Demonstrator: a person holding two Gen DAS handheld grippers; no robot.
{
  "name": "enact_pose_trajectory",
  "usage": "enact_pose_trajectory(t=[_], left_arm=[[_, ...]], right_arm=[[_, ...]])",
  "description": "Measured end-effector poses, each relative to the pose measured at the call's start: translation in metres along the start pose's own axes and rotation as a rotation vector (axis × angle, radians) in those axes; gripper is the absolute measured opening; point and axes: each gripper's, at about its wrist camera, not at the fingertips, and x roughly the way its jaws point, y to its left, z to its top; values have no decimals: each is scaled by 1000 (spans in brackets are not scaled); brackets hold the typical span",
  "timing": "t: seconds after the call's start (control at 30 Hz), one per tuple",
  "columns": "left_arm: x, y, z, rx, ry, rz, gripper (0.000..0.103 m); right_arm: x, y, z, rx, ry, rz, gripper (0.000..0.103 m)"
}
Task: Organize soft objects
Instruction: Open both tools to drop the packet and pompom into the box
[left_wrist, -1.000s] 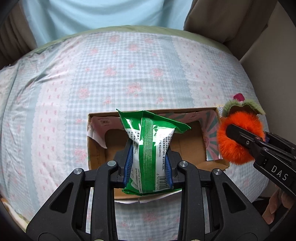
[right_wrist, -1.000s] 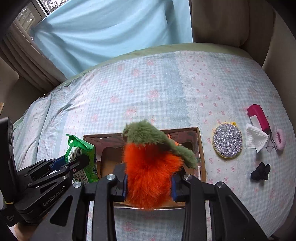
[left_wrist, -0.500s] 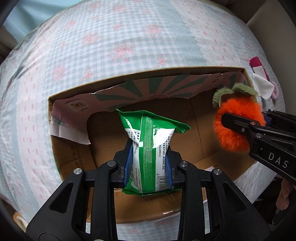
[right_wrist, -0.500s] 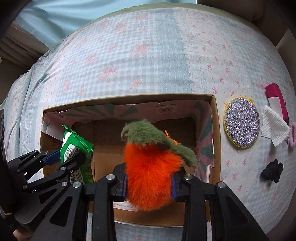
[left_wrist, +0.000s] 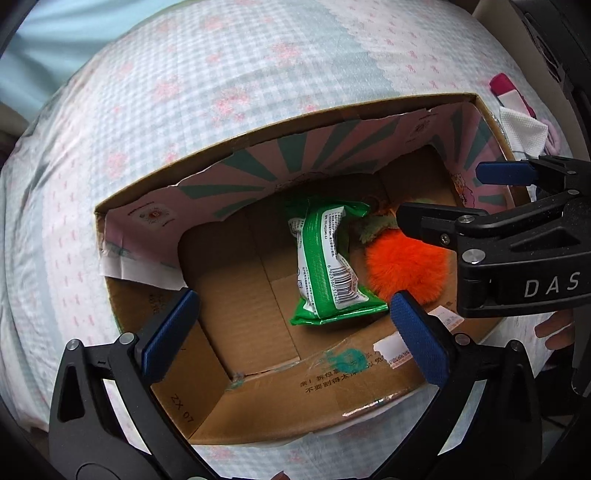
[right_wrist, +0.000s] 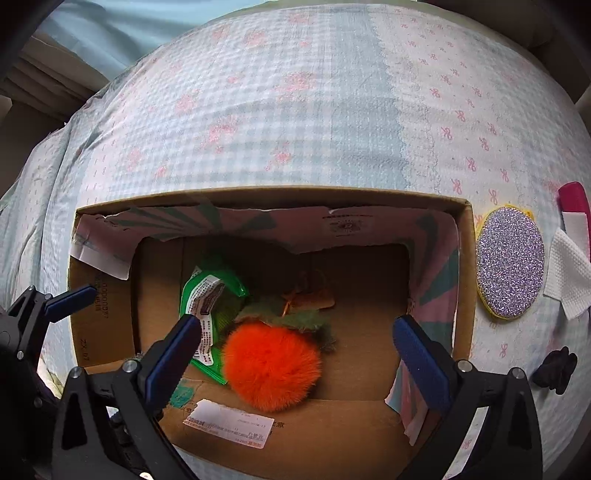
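A pale checked bedspread (right_wrist: 295, 122) with pink florals covered the bed, light blue curtain (right_wrist: 122, 26) behind. On it sat the cardboard box (left_wrist: 258, 402), holding the green packet (left_wrist: 325, 266) beside the orange plush (right_wrist: 271, 363). The left gripper (left_wrist: 291, 328) and right gripper (right_wrist: 295, 350) both gaped wide, empty. A glitter disc (right_wrist: 509, 262) lay just beside the box.

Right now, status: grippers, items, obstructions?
Left gripper open, right gripper open. Green packet and orange plush lie in the box. Nothing blocking.
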Motion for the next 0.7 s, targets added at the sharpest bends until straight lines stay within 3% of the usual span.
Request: enact_pose_trajectory(t=[0.37,0.7], left_arm=[[-37,7,-12,-43,-69,14,103],[-129,17,-44,-146,-182,38,103]], right_arm=[[-30,6,-10,29,-57,-16,103],[-118,36,-39,-18,-176,-40,103]])
